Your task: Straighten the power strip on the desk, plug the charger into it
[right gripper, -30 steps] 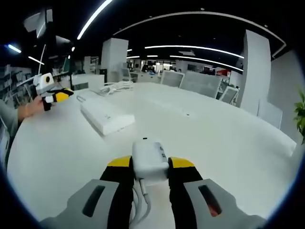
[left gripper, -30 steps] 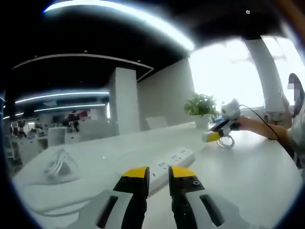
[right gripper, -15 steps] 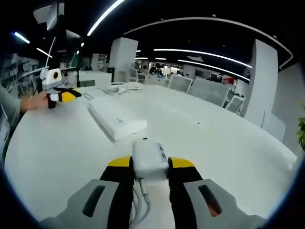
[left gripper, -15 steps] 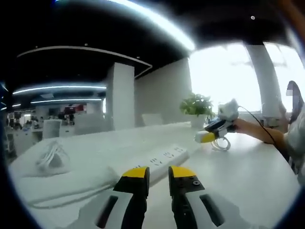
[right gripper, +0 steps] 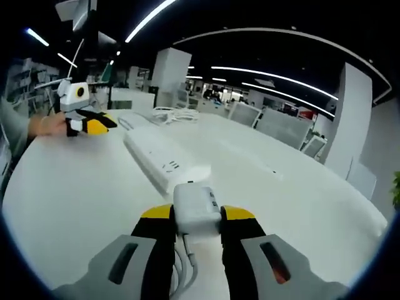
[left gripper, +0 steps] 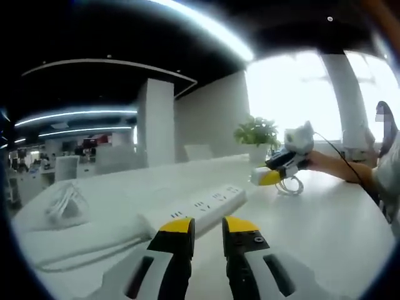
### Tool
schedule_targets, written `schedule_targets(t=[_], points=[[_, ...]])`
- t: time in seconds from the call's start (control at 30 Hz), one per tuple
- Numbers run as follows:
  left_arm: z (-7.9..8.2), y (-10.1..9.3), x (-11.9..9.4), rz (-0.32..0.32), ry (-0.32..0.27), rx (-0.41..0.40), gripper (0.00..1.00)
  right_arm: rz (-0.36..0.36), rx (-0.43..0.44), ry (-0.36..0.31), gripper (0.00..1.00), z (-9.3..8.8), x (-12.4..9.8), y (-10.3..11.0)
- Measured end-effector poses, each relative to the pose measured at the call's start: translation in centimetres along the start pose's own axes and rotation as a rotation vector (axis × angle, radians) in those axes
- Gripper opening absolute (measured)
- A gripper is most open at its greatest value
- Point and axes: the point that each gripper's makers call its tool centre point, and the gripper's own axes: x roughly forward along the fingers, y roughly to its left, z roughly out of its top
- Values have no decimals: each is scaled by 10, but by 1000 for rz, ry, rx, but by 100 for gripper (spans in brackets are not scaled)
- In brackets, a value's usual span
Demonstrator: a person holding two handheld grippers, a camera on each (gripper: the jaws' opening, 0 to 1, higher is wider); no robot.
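Observation:
The white power strip (left gripper: 199,208) lies on the white desk (left gripper: 312,219), just beyond my left gripper (left gripper: 208,227), whose yellow-tipped jaws stand close together with nothing between them. In the right gripper view the power strip (right gripper: 157,159) runs away to the upper left, its near end just ahead of the white charger (right gripper: 196,208). My right gripper (right gripper: 197,215) is shut on that charger, whose cord (right gripper: 185,262) hangs down between the jaws. My left gripper (right gripper: 94,125) hovers at the strip's far end. From the left gripper view, my right gripper (left gripper: 267,177) holds the charger above the looped cord (left gripper: 289,186).
A bundle of white cable (left gripper: 65,206) lies at the strip's far end, also seen as the cable bundle (right gripper: 175,114) from the right gripper view. A potted plant (left gripper: 256,134) stands at the desk's edge. Office chairs (right gripper: 281,128) line the far side. A person's forearm (left gripper: 340,169) reaches in.
The right gripper has carried the charger closer to the power strip's near end. The left gripper has edged nearer the strip. Both grips are unchanged.

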Motion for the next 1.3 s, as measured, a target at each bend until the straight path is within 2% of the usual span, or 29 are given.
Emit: schedule_targets(t=[0.4, 0.77, 1.3], points=[[-2, 6, -1, 6, 6, -55, 18, -28, -102, -6, 28, 14, 9, 11], [-3, 6, 0, 10, 17, -25, 18, 9, -191, 19, 28, 25, 12, 31], [-5, 9, -3, 23, 22, -28, 19, 57, -325, 218, 27, 40, 26, 31]])
